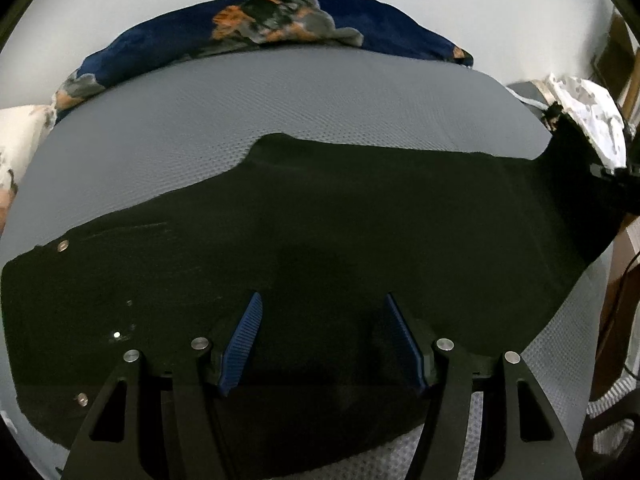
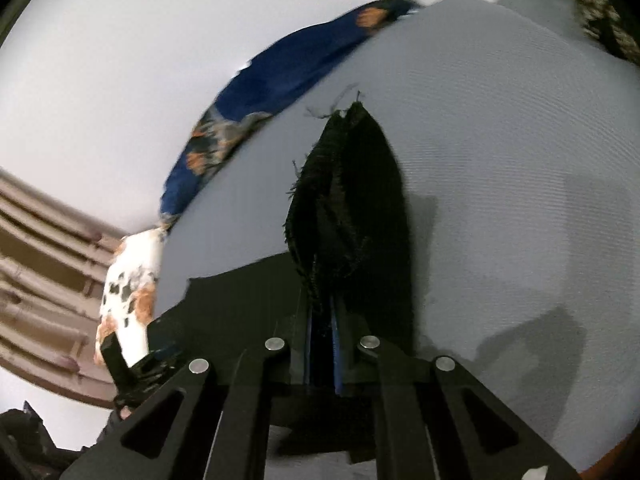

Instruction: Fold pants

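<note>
My right tongs (image 2: 322,312) pinch the frayed hem of the pants (image 1: 320,240).
My left tongs (image 1: 322,340) stand apart above the pants on the bed (image 1: 280,96).

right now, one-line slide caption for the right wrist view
Right gripper shut on the frayed hem of the black pants, lifted above the grey mattress.

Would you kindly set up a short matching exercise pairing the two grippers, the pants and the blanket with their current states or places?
Things:
1. left gripper
2. right gripper
3. black pants
4. blue patterned blanket

States or places:
A. bunched along the far edge of the grey surface
B. open, nothing between its fingers
C. spread across the grey surface
D. shut on a frayed fabric end

Pairs: 1-B, 2-D, 3-C, 4-A
</note>
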Action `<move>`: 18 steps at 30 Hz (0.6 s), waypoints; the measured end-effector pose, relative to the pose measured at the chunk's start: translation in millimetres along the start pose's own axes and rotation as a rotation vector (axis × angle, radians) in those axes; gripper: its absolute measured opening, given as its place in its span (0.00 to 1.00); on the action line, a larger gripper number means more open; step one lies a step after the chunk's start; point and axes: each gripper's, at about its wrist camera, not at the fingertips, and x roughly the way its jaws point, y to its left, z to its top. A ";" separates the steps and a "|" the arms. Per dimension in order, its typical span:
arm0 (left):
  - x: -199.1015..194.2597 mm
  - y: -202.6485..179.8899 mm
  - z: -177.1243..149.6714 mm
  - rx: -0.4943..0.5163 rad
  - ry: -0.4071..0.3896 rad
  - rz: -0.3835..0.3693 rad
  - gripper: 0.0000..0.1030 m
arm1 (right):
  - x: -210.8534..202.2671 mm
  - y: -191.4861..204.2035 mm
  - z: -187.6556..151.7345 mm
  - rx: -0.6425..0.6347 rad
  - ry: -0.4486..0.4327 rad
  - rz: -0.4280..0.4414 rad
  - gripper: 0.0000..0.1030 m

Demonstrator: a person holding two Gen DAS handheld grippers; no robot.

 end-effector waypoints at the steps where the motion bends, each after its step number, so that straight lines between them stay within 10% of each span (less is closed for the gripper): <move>1: -3.8 4.6 -2.6 -0.005 -0.008 0.002 0.62 | 7.3 9.6 -0.3 -0.010 0.011 0.009 0.08; 18: -43.2 58.8 -28.8 -0.103 -0.074 -0.022 0.62 | 209.6 154.8 -60.6 -0.211 0.352 0.123 0.08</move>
